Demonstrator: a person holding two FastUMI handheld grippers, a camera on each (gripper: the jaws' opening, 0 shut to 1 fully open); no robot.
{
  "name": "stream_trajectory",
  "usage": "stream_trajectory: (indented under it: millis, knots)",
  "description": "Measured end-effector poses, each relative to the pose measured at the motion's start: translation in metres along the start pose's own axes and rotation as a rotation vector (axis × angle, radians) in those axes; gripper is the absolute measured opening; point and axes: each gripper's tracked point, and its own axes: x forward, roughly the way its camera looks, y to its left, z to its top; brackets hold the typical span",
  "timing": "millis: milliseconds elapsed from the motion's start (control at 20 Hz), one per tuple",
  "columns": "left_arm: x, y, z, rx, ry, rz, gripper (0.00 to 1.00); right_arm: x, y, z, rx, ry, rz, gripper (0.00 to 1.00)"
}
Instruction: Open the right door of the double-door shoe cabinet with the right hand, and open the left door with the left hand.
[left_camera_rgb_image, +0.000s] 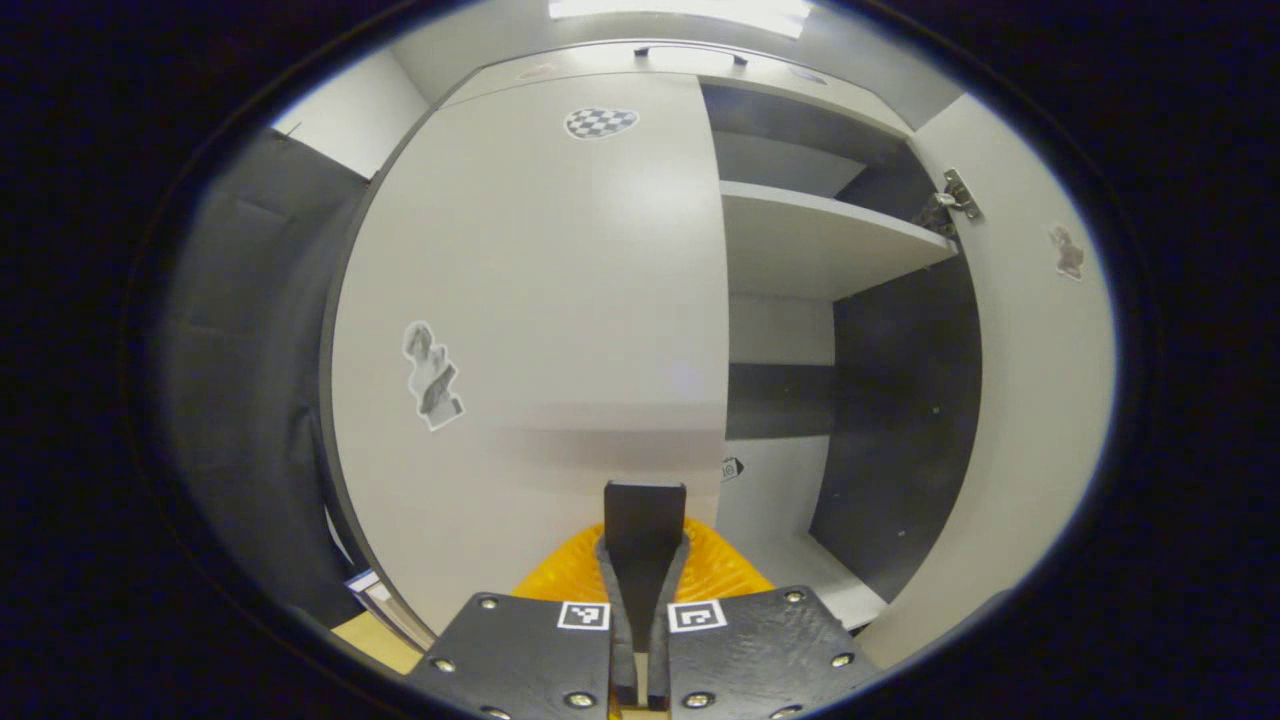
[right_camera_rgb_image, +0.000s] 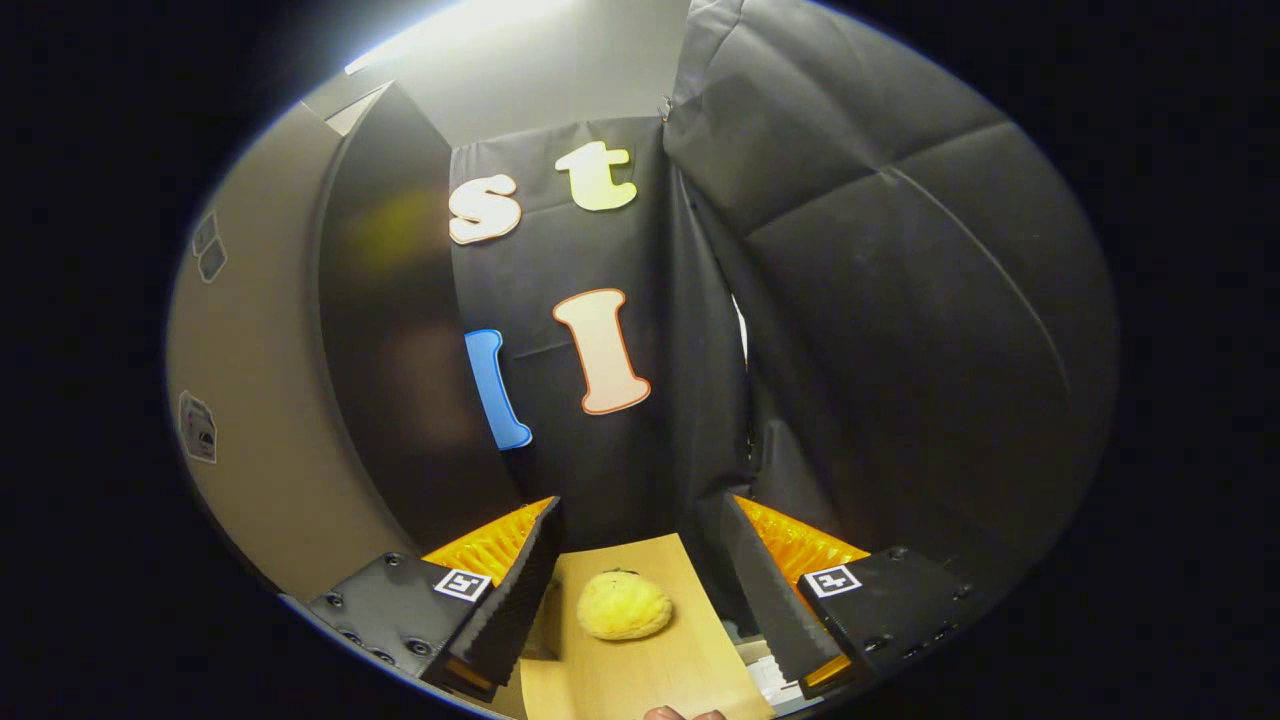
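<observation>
Pale grey panels made up the double-door shoe cabinet (left_camera_rgb_image: 560, 300) in the left gripper view, where the left door (left_camera_rgb_image: 530, 330) stood closed and the right door (left_camera_rgb_image: 1040, 400) hung swung open on a metal hinge (left_camera_rgb_image: 958, 193). Behind the open door a light shelf (left_camera_rgb_image: 820, 235) crossed the dark interior. A checkered sticker (left_camera_rgb_image: 600, 122) sat near the top of the left door and a picture sticker (left_camera_rgb_image: 432, 375) lower down; a small label (left_camera_rgb_image: 731, 468) inside the cabinet was too small to read. The left hand-held gripper (left_camera_rgb_image: 645, 500) pointed at the left door near its inner edge with its fingers pressed together on nothing; whether the tips touched the door could not be told.

The right gripper view looked away from the cabinet front toward the black cloth booth wall (right_camera_rgb_image: 900, 300), with a pale panel (right_camera_rgb_image: 260, 400) carrying small unreadable stickers (right_camera_rgb_image: 197, 427) at the side. The right hand-held gripper (right_camera_rgb_image: 640, 560) had its fingers spread wide apart, empty, above a light wooden worktop (right_camera_rgb_image: 640, 670) on which a fuzzy yellow ball (right_camera_rgb_image: 624, 605) lay.
</observation>
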Motion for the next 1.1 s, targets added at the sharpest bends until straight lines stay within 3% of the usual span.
stream_trajectory:
  millis: [450, 1100]
  knots:
    - [-0.005, 0.000, -0.001, -0.020, -0.005, -0.054, 0.06, -0.023, 0.021, 0.002, -0.033, -0.012, -0.010, 0.98]
    - [-0.075, 0.022, -0.005, -0.065, -0.010, -0.282, 0.06, -0.152, 0.067, -0.002, -0.032, -0.051, -0.158, 0.98]
